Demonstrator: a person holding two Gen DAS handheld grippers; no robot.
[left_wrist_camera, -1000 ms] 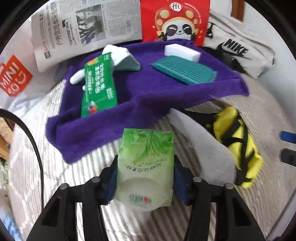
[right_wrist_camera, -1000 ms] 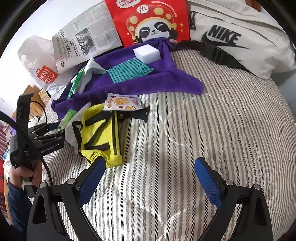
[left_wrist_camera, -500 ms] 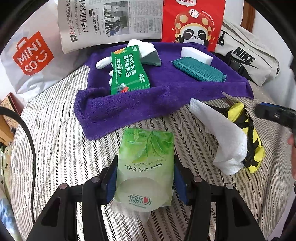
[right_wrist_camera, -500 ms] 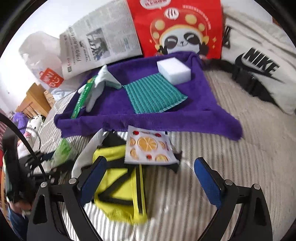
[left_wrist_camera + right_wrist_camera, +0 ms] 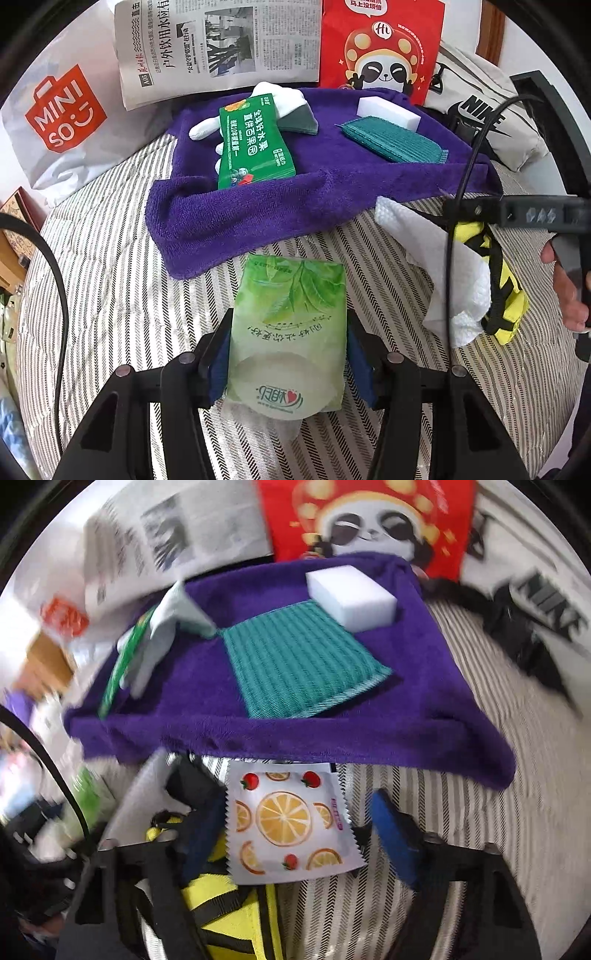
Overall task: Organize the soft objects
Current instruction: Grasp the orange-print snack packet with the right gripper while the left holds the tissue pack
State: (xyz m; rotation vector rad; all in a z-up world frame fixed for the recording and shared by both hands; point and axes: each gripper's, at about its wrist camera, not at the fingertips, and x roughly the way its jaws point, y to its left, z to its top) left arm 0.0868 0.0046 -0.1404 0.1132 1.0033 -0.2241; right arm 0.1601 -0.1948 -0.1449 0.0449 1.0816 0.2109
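Note:
My left gripper is shut on a light green tissue pack, held over the striped bed in front of the purple towel. On the towel lie a green packet, a white glove, a teal cloth and a white sponge. My right gripper is open, its pads on either side of a fruit-print sachet that lies on a yellow bag, just before the towel's front edge.
A white paper towel lies beside the yellow bag. Behind the towel stand a newspaper, a red panda bag, a Miniso bag and a Nike bag.
My left gripper has drawn back from the towel with the tissue pack. My right gripper has moved forward and down, so the fruit sachet now lies between its open pads.

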